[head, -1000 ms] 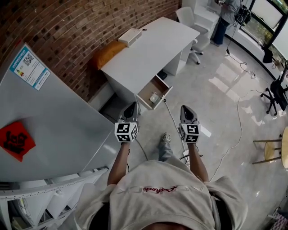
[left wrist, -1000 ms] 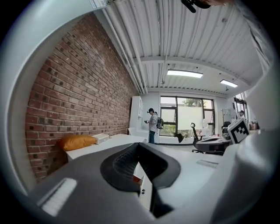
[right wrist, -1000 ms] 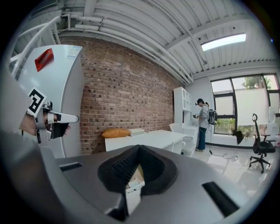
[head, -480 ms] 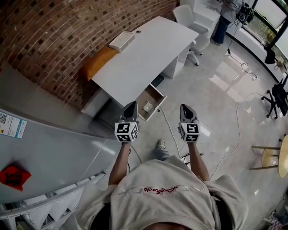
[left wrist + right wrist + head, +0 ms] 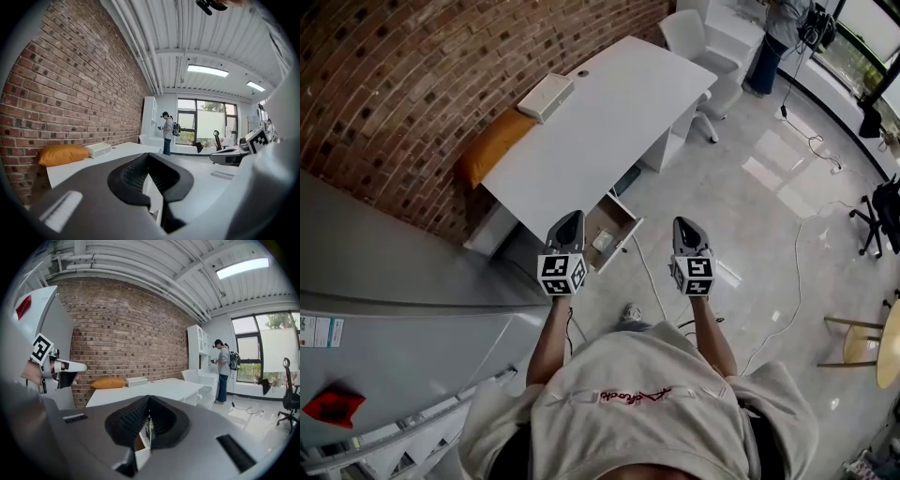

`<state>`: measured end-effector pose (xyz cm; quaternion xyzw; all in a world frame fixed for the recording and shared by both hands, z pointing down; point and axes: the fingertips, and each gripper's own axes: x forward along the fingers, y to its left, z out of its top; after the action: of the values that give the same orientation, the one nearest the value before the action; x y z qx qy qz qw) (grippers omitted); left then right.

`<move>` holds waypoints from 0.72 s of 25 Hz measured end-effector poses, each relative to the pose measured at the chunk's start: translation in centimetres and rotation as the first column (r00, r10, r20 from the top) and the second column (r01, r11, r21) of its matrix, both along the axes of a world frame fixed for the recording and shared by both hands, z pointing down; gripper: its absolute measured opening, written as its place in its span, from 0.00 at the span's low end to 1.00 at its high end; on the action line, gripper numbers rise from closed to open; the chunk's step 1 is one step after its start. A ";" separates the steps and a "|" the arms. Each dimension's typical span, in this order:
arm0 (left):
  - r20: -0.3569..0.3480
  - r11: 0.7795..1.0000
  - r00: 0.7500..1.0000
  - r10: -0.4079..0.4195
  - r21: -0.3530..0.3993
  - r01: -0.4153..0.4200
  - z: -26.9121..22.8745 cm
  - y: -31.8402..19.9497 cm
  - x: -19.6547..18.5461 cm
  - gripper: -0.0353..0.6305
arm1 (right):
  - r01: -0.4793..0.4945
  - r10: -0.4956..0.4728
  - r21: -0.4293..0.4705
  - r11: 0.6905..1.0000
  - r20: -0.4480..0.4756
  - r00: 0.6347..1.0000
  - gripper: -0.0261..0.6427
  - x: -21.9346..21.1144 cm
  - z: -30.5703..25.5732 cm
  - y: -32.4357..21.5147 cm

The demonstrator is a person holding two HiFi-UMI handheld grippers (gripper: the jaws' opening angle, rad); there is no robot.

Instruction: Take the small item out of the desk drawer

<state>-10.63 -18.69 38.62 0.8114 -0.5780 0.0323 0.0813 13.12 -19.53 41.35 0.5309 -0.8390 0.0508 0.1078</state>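
Observation:
A white desk (image 5: 609, 112) stands against the brick wall, and its drawer (image 5: 614, 217) is pulled out toward me. In the drawer lies a small pale item (image 5: 602, 241). My left gripper (image 5: 567, 227) is held out in the air, shut and empty, with its tip just left of the drawer in the head view. The right gripper (image 5: 689, 230) is level with it and to the drawer's right over the floor, also shut and empty. Between the right gripper's (image 5: 149, 398) jaws, part of the open drawer (image 5: 142, 446) shows. The left gripper's (image 5: 149, 154) own view looks along the desk top (image 5: 117, 157).
An orange cushion (image 5: 492, 145) and a white box (image 5: 546, 97) lie at the desk's left end. A tall grey cabinet (image 5: 394, 319) stands close on my left. A white chair (image 5: 698, 42), a person (image 5: 773, 33), floor cables (image 5: 787, 300) and a wooden stool (image 5: 862, 337) are beyond.
I have walked toward the desk: the grey cabinet has slid back to the lower left and the drawer now lies between the two grippers. Both grippers stay side by side and shut.

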 end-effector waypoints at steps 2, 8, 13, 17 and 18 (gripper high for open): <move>-0.001 1.000 1.000 -0.007 -0.002 0.007 0.3 -1.5 0.4 0.07 | 0.007 -0.007 0.001 1.000 0.000 1.000 0.06 0.4 0.1 -1.6; 0.008 1.000 1.000 -0.018 -0.019 0.018 1.4 -5.0 1.9 0.07 | 0.028 -0.028 -0.007 1.000 -0.011 1.000 0.06 2.1 0.8 -5.4; 0.025 0.998 0.999 -0.041 -0.050 0.043 2.6 -6.2 1.7 0.07 | 0.033 -0.034 -0.036 0.999 -0.017 0.999 0.06 2.7 2.4 -6.8; 0.037 0.995 0.998 -0.047 -0.083 0.050 3.9 -6.1 1.3 0.07 | 0.043 -0.044 -0.066 0.997 -0.009 0.999 0.06 2.6 3.9 -6.5; 0.042 0.995 0.998 -0.047 -0.087 0.050 4.1 -6.3 1.2 0.07 | 0.045 -0.046 -0.070 0.997 -0.010 0.999 0.06 2.5 4.1 -6.7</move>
<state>-9.45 -25.02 42.68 0.7919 -0.5971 0.0716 0.1061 15.65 -26.23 45.46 0.5078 -0.8480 0.0743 0.1324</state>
